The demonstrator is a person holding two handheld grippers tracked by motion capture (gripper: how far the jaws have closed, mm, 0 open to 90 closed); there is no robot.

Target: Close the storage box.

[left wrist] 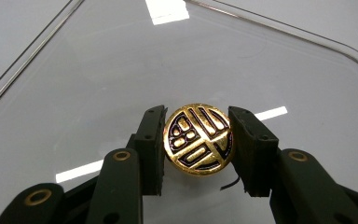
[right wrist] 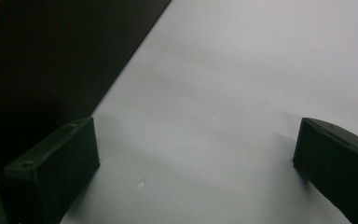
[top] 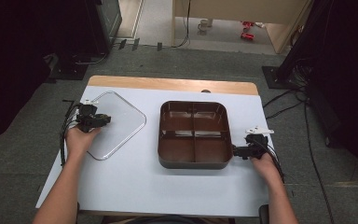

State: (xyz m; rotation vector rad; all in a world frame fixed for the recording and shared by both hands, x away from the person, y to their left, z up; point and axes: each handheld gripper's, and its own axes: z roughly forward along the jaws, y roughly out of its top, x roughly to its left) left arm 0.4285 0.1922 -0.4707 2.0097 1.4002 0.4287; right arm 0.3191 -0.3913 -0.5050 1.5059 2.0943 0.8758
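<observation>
**Left gripper has the lid by its knob; box stands open**

High view: A brown box (top: 194, 134) with four compartments, all looking bare, sits mid-table (top: 135, 182). A clear lid (top: 116, 123) lies flat to its left, apart from the box. The left gripper (top: 101, 119) sits over the lid's near-left part. The right gripper (top: 236, 151) rests just beside the box's right wall, low on the table; whether it touches the wall I cannot tell.

Left gripper view: The two black jaws are closed on a round gold knob (left wrist: 199, 139) with a dark pattern, pads pressing it from both sides. The knob stands on the clear lid (left wrist: 121, 70), which lies against the pale table.

Right gripper view: The jaws stand wide apart with nothing between them, over bare table (right wrist: 223, 93). The dark wall of the box (right wrist: 51, 60) runs along the upper left, close to one jaw.

Judgement: The step in hand appears to be the grasp of the lid, now made, ahead of covering the box. The next move calls for a level lift, a carry rightwards over the box, and corners squared with the rim before lowering. The right gripper is well placed to steady the box.
</observation>
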